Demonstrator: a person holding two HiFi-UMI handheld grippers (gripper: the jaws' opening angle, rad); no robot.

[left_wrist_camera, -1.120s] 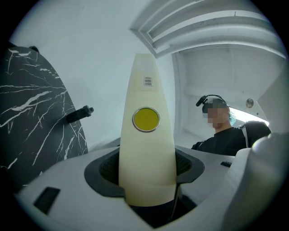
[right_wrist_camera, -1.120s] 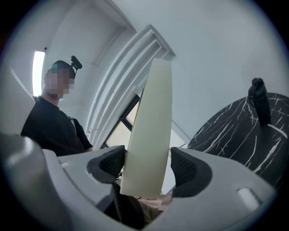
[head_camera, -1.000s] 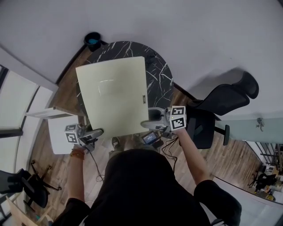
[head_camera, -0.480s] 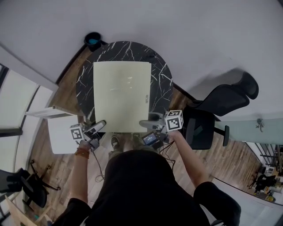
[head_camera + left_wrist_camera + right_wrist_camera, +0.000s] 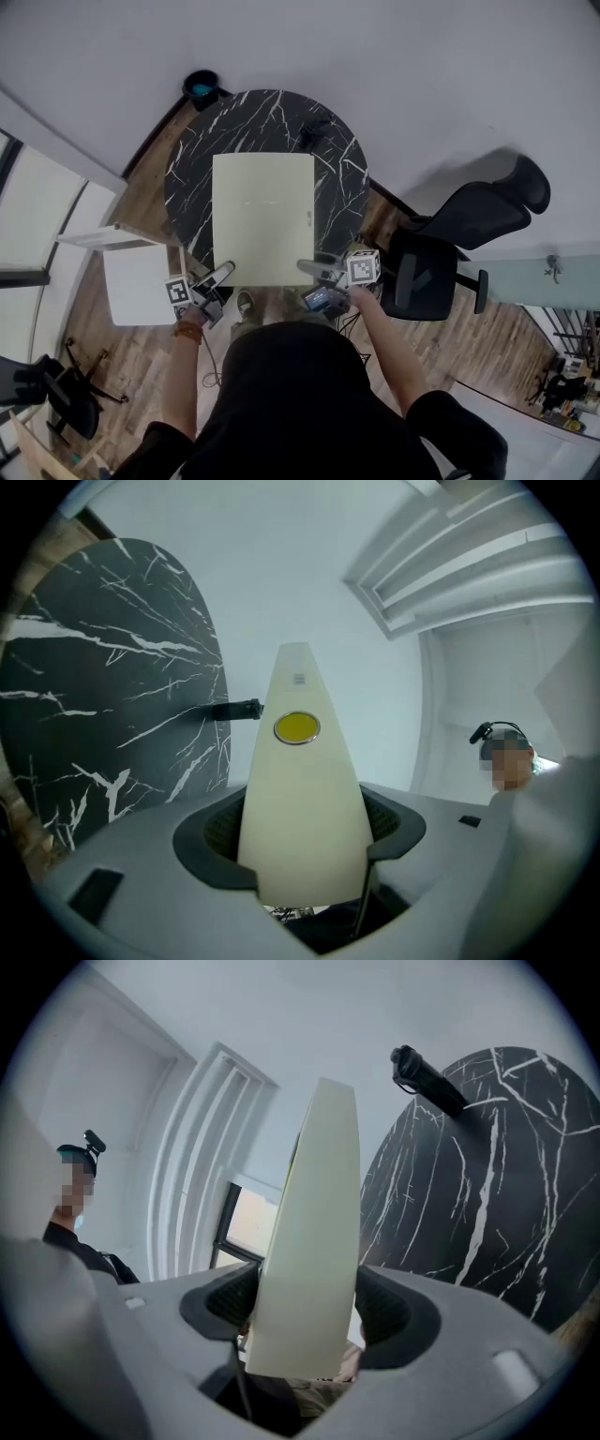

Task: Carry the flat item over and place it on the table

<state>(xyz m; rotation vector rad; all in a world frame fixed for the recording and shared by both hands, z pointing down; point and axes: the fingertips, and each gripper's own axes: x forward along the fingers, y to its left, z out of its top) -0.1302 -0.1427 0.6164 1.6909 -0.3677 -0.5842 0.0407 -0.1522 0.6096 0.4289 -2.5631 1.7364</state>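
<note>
A pale yellow-green flat board lies level over the round black marble table; I cannot tell whether it touches the top. My left gripper is shut on the board's near left corner and my right gripper on its near right corner. In the left gripper view the board runs away between the jaws of the left gripper, with a yellow disc on it. In the right gripper view the board shows edge-on, clamped in the right gripper.
A black cylindrical object lies on the table past the board's far edge. A black office chair stands at the right, a white side table at the left, a dark bin by the wall.
The board has swung square to the table and sunk toward it. Both grippers have drawn in toward the table's near edge, the left one moving right.
</note>
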